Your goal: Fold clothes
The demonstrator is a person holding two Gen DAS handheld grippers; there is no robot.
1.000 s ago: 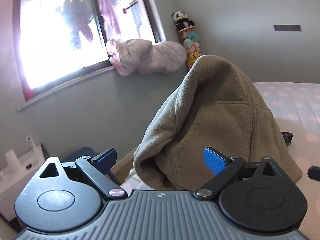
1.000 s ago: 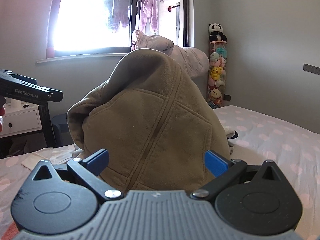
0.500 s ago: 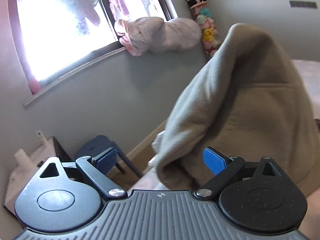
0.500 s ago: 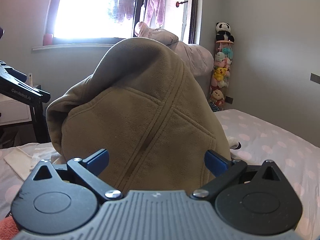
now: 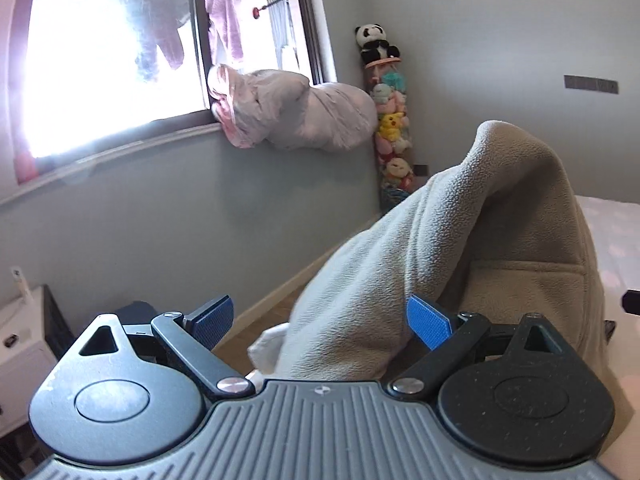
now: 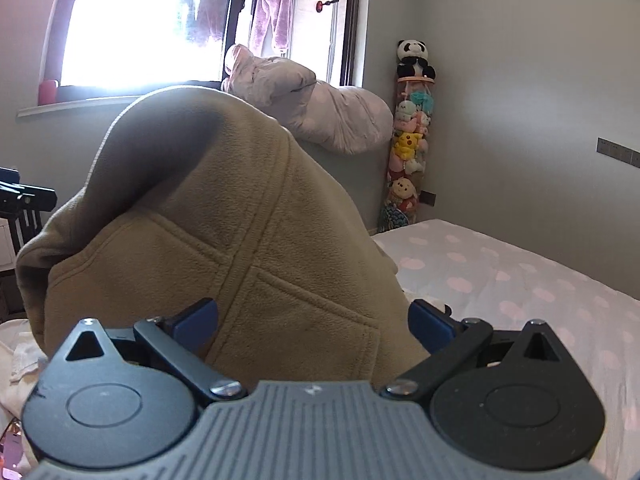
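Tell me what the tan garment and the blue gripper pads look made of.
Tan garment: likely fleece, matte with a fuzzy, pilled nap and raised stitched seams. Blue pads on the left gripper: probably rubber or soft plastic, showing a fine gridded texture.

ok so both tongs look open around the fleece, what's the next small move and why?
Probably close the right tongs on the olive fleece garment first. Its blue pads stand wide apart with the seamed fabric bunched between them, so nothing is gripped. The left tongs are open too, with only an edge of the fleece between their pads. The garment is heaped on the dotted bedsheet, so a hold is needed before folding.
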